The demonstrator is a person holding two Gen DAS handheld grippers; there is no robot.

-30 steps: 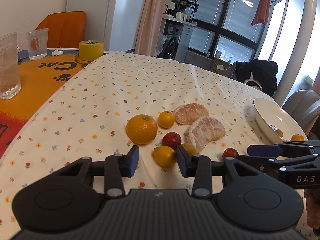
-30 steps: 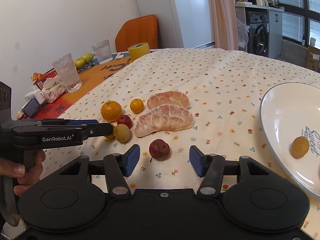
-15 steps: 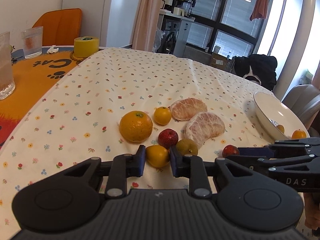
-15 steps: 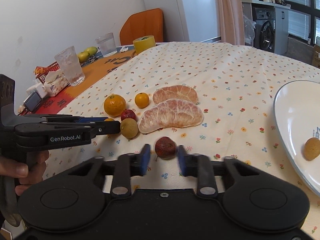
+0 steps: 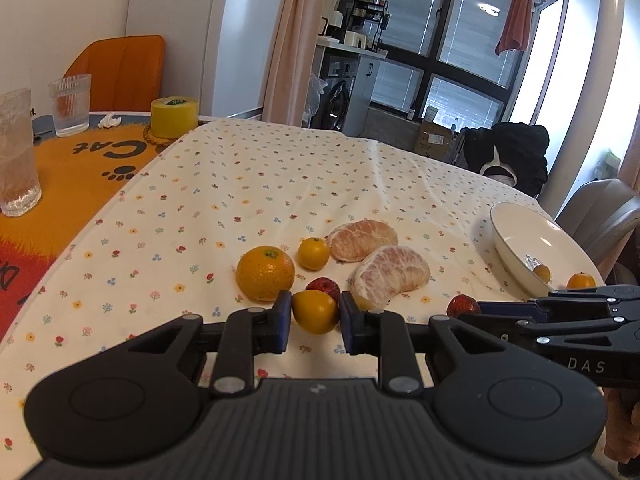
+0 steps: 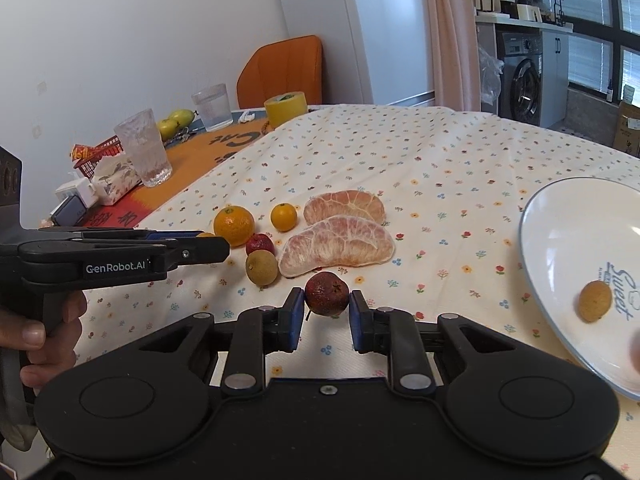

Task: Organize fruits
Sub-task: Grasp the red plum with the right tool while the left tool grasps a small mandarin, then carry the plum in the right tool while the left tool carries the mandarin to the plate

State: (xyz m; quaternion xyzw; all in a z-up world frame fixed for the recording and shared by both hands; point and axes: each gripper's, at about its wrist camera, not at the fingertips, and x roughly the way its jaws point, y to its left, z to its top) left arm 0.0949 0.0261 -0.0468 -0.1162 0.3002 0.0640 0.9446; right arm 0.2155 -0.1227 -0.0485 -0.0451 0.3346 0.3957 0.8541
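Both tools have closed in since a second ago; each was wide open around its fruit then.

Left wrist view: left tool (image 5: 314, 322) now pinched on a small orange fruit (image 5: 315, 311), blue pads touching both its sides, fruit sitting on the floral bench cloth (image 5: 280, 184). Big orange (image 5: 265, 272) just beside to the left, stem end up; red fruit (image 5: 325, 287) right behind; smaller orange (image 5: 313, 253) farther back. Two peeled pomelo pieces (image 5: 390, 274), long axes running left-right with a slight tilt. Right tool's arm enters from the right edge, near a dark red fruit (image 5: 462, 306). White plate (image 5: 516, 240) at the right bench edge, tilted, small fruit inside. Open cloth far side and left; glasses (image 5: 16, 160) and yellow tape roll (image 5: 174, 117) well apart.

Right wrist view: right tool (image 6: 324, 314) clamped on the dark red fruit (image 6: 327, 294), pads against both flanks, stalk pointing down-left. Brown-green fruit (image 6: 261, 267) near, left of it. Plate rim (image 6: 536, 264) to the right with bare cloth between; one yellowish fruit (image 6: 595, 301) in it. Left tool's arm reaches in from the left, a hand (image 6: 38, 336) on its grip.
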